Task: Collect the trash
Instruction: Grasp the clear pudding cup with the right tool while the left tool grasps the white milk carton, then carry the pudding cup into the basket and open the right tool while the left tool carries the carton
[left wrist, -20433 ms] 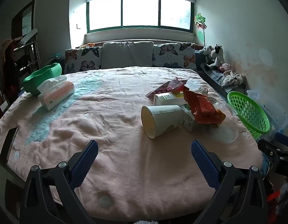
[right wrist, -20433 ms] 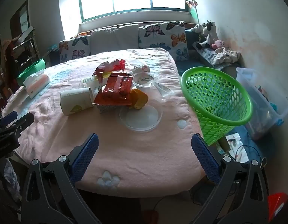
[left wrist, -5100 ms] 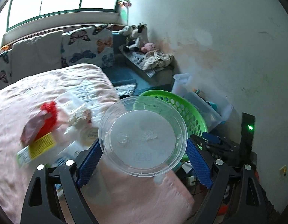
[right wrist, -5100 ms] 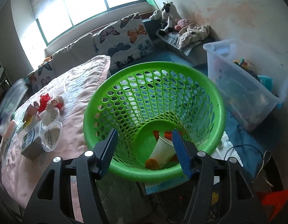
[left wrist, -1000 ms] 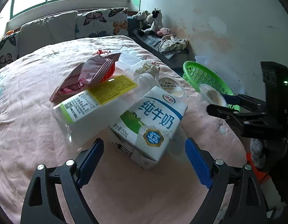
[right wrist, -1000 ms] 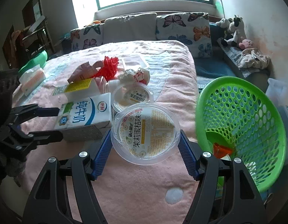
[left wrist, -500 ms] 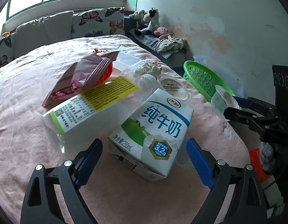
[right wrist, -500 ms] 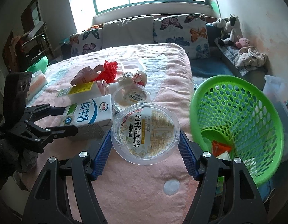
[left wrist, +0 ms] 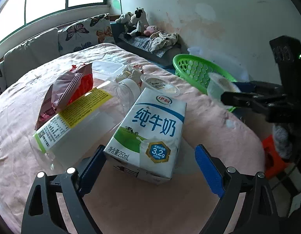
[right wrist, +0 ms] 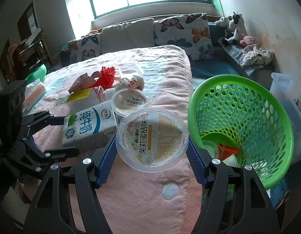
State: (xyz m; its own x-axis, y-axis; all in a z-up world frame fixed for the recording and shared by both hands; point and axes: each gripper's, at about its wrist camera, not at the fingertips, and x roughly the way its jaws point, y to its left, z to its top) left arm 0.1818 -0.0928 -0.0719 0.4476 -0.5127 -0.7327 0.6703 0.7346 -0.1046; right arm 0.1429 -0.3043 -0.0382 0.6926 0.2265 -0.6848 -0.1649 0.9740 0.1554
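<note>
My right gripper (right wrist: 152,157) is shut on a clear plastic jelly cup (right wrist: 152,138) and holds it above the pink table edge, just left of the green basket (right wrist: 267,105); it also shows in the left wrist view (left wrist: 218,86). My left gripper (left wrist: 148,168) is open, its blue pads on either side of a white and blue milk carton (left wrist: 148,134) lying on the table. The carton also shows in the right wrist view (right wrist: 88,126). A second jelly cup (right wrist: 129,102), a clear bottle with a yellow label (left wrist: 72,120) and a pink wrapper (left wrist: 70,85) lie behind the carton.
The basket (left wrist: 197,70) stands off the table's right edge and holds a paper cup and an orange wrapper (right wrist: 226,150). A clear tray (left wrist: 107,69) and crumpled paper (right wrist: 130,82) lie farther back. A tissue pack (right wrist: 35,92) is at the left. A clear bin (right wrist: 287,89) stands beyond the basket.
My left gripper has moved closer to the milk carton, which now sits between its open pads. My right gripper has carried the jelly cup a little nearer the basket.
</note>
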